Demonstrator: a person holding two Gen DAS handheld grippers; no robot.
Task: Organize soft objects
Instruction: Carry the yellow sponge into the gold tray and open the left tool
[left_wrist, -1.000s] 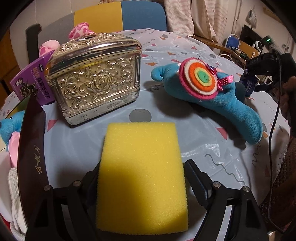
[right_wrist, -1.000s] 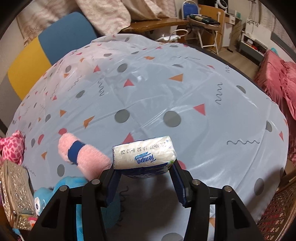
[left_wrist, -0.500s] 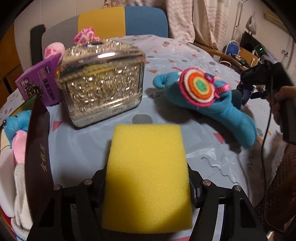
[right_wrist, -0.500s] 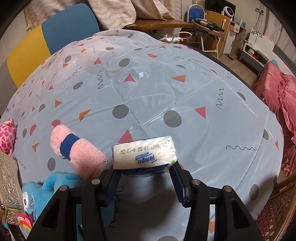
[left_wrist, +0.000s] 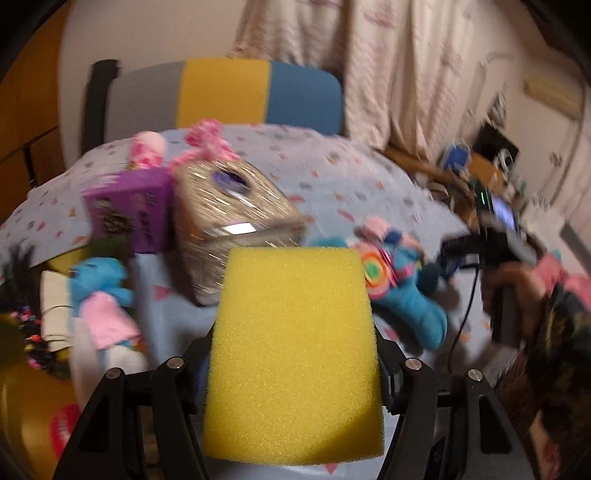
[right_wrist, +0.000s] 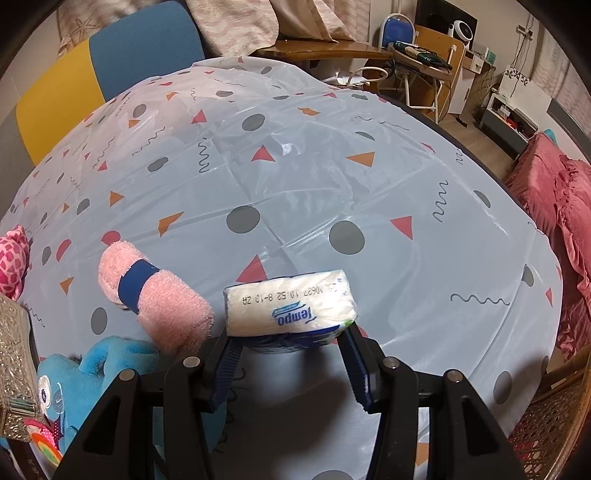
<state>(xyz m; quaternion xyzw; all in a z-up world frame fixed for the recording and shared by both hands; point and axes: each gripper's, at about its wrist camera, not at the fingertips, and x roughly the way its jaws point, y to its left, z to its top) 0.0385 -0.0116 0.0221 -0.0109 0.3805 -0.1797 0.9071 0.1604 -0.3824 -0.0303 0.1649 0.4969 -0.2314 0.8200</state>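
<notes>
The left gripper clamps a yellow sponge by its long sides; its jaws closed in on the foam within the last second, and the block fills the foreground and hides the tablecloth straight ahead. Just behind it stands an ornate silver tissue box, with a purple box beside it on the left. A blue plush in a pink dress lies left of the sponge and a blue plush with a rainbow disc lies right. This view is blurred.

The right gripper grips a Tempo tissue pack. Left of it a rolled pink towel with a blue band lies on the patterned tablecloth. Beyond, the cloth runs bare to a yellow-and-blue chair back.
</notes>
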